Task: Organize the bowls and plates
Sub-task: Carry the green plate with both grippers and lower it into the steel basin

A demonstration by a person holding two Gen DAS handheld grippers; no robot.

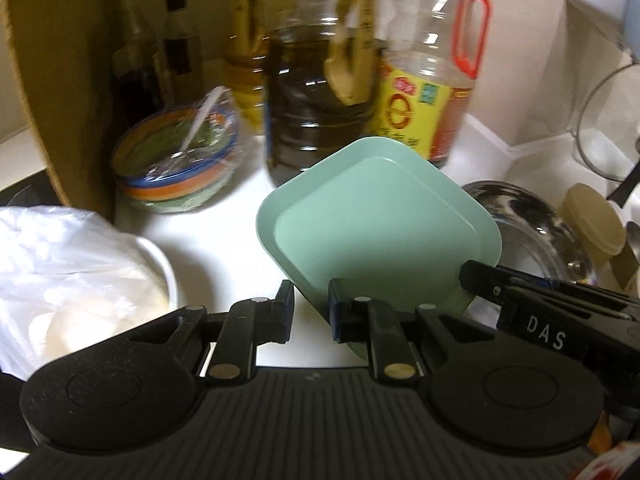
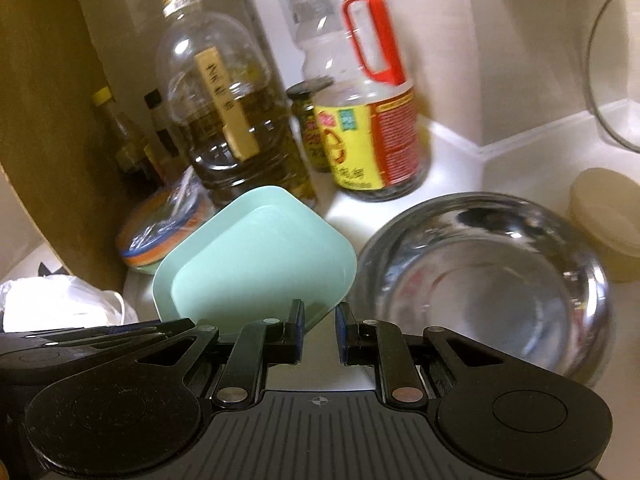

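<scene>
Two grippers lift green plate (image 1: 376, 224) beside steel bowl (image 2: 484, 284)

Tilted over the counter (image 1: 224, 236), plate's near corners sit clamped in left gripper (image 1: 312, 312) and right gripper (image 2: 320, 326); bowl lies nearer the right

bare counter (image 2: 452, 168) behind steel bowl (image 2: 484, 284), oil bottles (image 2: 236, 120) crowding the back

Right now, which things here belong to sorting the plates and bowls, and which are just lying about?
Job: green plate gripped by both grippers, left gripper, right gripper, steel bowl, striped bowl.
Lying about: oil bottles, red-handled jug, beige lidded tub.
</scene>
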